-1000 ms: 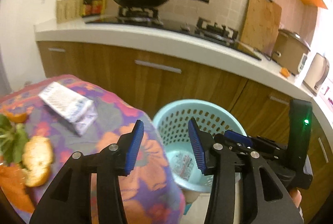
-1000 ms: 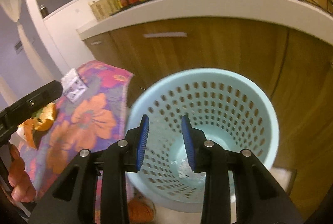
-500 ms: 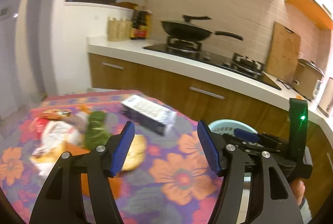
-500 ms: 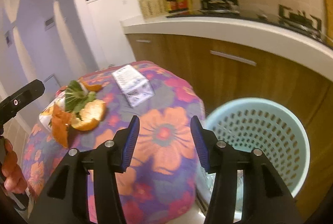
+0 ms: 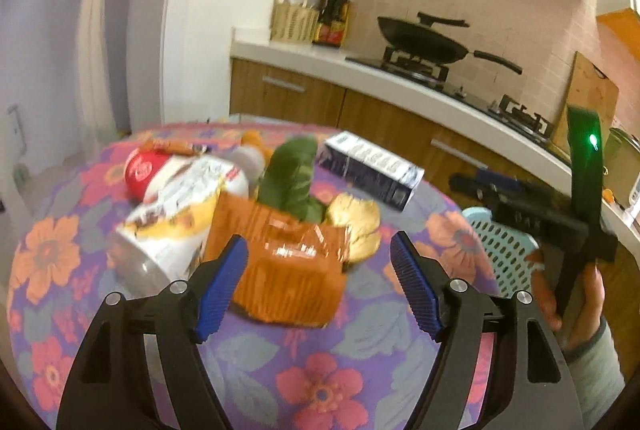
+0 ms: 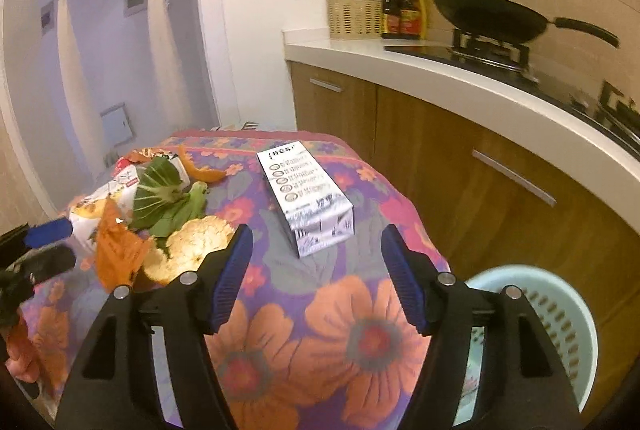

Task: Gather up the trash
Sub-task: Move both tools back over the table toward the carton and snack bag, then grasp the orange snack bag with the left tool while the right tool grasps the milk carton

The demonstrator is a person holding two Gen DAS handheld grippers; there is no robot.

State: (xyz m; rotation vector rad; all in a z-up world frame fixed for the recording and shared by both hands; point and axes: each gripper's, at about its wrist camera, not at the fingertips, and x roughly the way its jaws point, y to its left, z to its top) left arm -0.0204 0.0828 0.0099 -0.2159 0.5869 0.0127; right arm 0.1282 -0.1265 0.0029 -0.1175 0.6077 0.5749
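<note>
Two grippers hover over one round table (image 6: 360, 342) draped in a flower-print cloth; the left gripper (image 5: 318, 286) has its ridged blue jaws opening with nothing pressed between them, an orange crinkled wrapper (image 5: 286, 270) just beyond in the centre of its frame; the right gripper (image 6: 316, 278) is likewise opening and empty, one white printed carton (image 6: 306, 196) lying flat beyond its tips at frame centre. The trash sits heaped at the left of the right wrist view: one green leafy stalk (image 6: 164, 198), curled orange peel (image 6: 192, 250), one glossy snack bag (image 5: 180, 214); bare cloth lies between heap and carton. One pale blue perforated plastic basket (image 6: 560, 314) stands below the table's edge at lower right, beside wooden cabinets (image 6: 460, 158); one black wok (image 6: 488, 16) rests on the stove.
</note>
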